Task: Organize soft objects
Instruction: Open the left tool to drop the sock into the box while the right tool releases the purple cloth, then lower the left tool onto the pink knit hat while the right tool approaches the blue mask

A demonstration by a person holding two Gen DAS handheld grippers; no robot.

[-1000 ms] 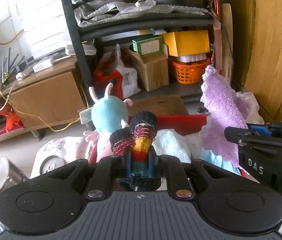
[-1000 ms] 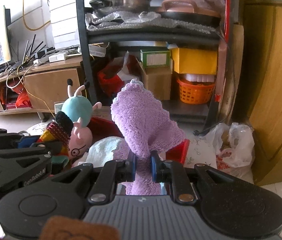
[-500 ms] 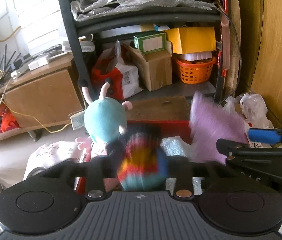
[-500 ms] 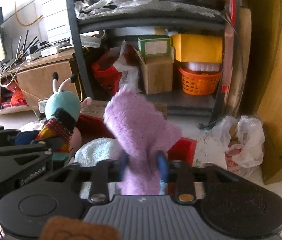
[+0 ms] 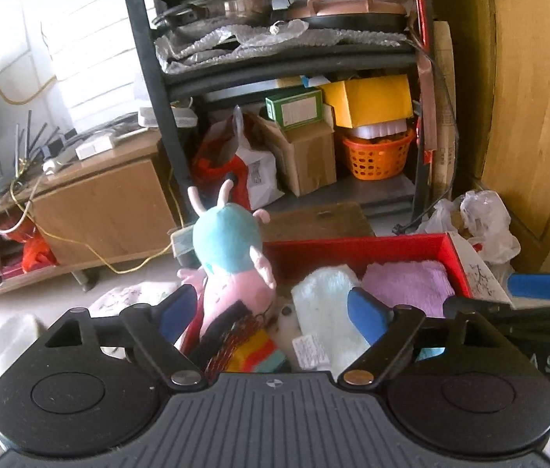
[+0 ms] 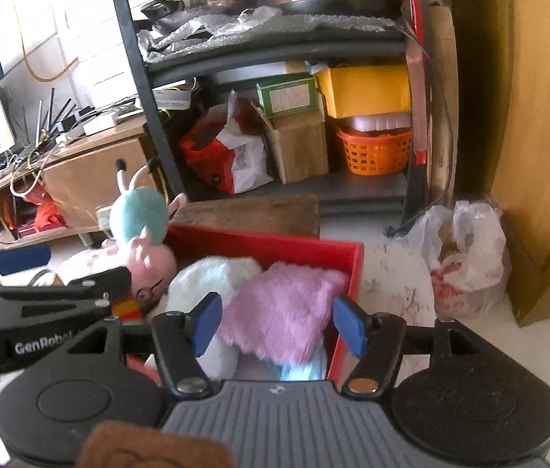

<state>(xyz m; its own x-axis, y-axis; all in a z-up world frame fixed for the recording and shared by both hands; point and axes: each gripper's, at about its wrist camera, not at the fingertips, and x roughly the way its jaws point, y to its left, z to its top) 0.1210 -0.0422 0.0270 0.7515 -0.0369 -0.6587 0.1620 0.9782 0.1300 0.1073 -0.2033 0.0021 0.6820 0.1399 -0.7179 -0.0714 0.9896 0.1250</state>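
Note:
A red box (image 5: 353,243) holds the soft things. My left gripper (image 5: 273,314) hangs over its left part, jaws wide and still opening, pads touching nothing. Below it lie a striped knit glove (image 5: 253,351) and a pink plush pig with a teal cap (image 5: 228,241), beside a pale fluffy cloth (image 5: 325,296). My right gripper (image 6: 276,323) is over the box's right part, its jaws opening. The purple towel (image 6: 286,308) lies loose in the box between its blue pads (image 6: 349,323), which do not press on it. The box wall (image 6: 259,241) runs behind it.
A black shelf rack (image 5: 150,89) behind the box carries pots, cardboard boxes and an orange basket (image 5: 378,154). A wooden cabinet (image 5: 528,97) stands right, with a white plastic bag (image 6: 466,249) at its foot. A low wooden desk (image 5: 91,202) with cables is left.
Both grippers have gone from shut to open. The striped glove has dropped out of the left one and the purple towel out of the right one, both into the red box.

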